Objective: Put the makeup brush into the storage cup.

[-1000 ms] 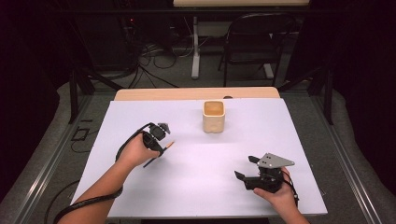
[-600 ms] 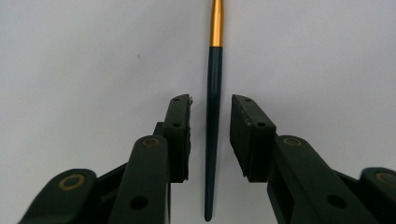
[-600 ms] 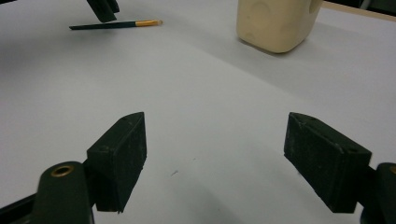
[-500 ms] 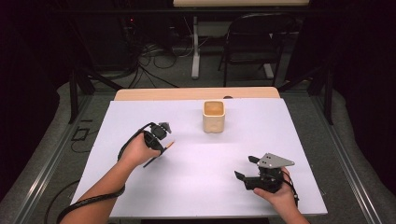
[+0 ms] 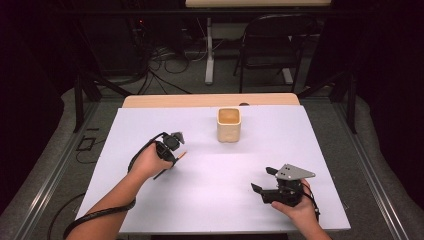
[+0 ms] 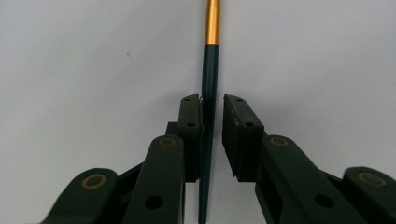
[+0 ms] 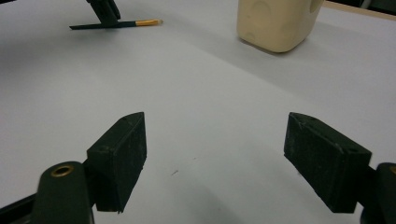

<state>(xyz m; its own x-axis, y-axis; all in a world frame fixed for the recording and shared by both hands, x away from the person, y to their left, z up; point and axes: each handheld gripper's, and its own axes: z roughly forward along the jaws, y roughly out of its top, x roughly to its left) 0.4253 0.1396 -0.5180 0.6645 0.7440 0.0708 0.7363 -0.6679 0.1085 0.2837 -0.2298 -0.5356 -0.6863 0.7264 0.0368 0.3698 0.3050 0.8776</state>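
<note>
On the white table (image 5: 210, 200), the left tool (image 6: 212, 105) has been closing around the pencil (image 6: 209, 93), not yet clamped.

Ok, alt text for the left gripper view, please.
A thin dark pencil with a gold band near its far end lies between the left gripper's two black jaws, which have just been closing on it; a slim gap remains beside the right-hand pad. Under them is the plain white table.

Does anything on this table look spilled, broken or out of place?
Nothing stands out. The cream cup stands upright and unspilled on the white table, and the dark pencil lies flat and intact between the left gripper jaws, which have just been closing.
</note>
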